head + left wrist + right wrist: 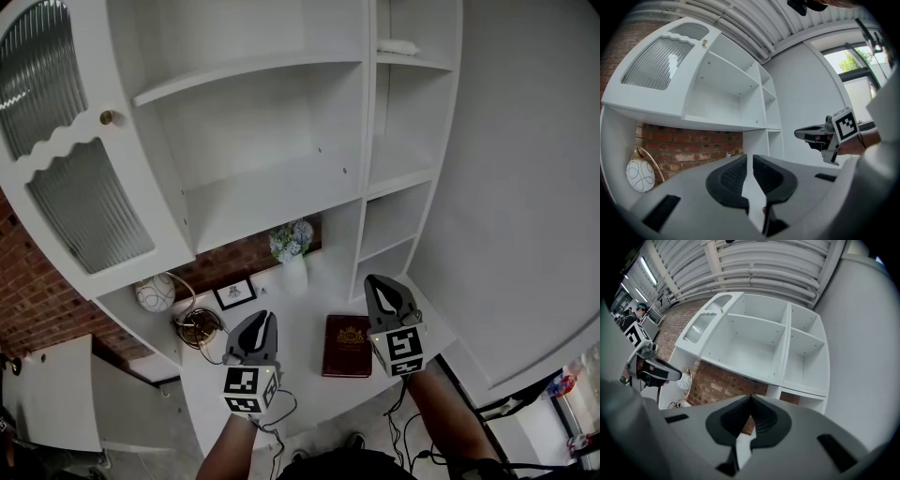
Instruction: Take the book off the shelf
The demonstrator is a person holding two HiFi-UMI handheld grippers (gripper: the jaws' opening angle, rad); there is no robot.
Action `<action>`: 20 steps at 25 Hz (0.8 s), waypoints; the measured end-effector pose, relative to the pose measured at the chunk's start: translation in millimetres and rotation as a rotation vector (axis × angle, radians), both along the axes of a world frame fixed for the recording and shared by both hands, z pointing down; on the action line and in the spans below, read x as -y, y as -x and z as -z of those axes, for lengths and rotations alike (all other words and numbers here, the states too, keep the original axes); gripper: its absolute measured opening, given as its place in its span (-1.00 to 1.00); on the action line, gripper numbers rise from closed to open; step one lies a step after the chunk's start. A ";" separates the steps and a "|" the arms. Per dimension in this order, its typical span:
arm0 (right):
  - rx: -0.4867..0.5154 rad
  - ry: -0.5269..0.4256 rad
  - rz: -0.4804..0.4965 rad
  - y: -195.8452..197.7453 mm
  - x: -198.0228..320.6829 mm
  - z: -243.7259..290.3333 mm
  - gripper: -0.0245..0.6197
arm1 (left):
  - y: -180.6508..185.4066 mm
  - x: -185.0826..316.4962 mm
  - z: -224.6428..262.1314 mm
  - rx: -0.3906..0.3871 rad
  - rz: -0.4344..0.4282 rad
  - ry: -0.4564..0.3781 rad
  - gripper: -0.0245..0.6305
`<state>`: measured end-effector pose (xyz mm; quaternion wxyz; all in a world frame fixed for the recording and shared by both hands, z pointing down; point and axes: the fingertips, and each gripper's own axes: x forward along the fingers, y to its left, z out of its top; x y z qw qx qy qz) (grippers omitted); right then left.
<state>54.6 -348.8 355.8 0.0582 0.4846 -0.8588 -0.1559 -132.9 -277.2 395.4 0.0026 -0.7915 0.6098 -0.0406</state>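
The left gripper (266,321) and right gripper (379,281) are both held level over the white desk top (305,380). The left jaws are pinched to a thin slit and the right jaws meet at their tips, with nothing in either. A dark red hardback book (347,345) lies flat on the desk between the grippers, close beside the right one. Its closed cover faces up and bears a gold emblem. Beyond it stand a white vase of pale flowers (292,246) and the empty white shelf unit (272,183).

Bright, even daylight washes the white shelf unit (272,178), shadows soft. A window (855,70) right of it glares. Fisheye bends its edges; corners darken.
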 end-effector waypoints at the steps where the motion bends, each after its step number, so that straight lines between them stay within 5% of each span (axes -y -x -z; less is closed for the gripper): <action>1: 0.003 -0.001 0.001 -0.3 0.3 0.6 -0.92 | -0.3 -0.2 -0.3 0.000 0.000 0.001 -0.80; 20: -0.038 0.064 0.006 6.9 -6.0 -15.8 -0.92 | 8.1 -10.4 -5.0 -0.004 -0.001 0.008 -0.80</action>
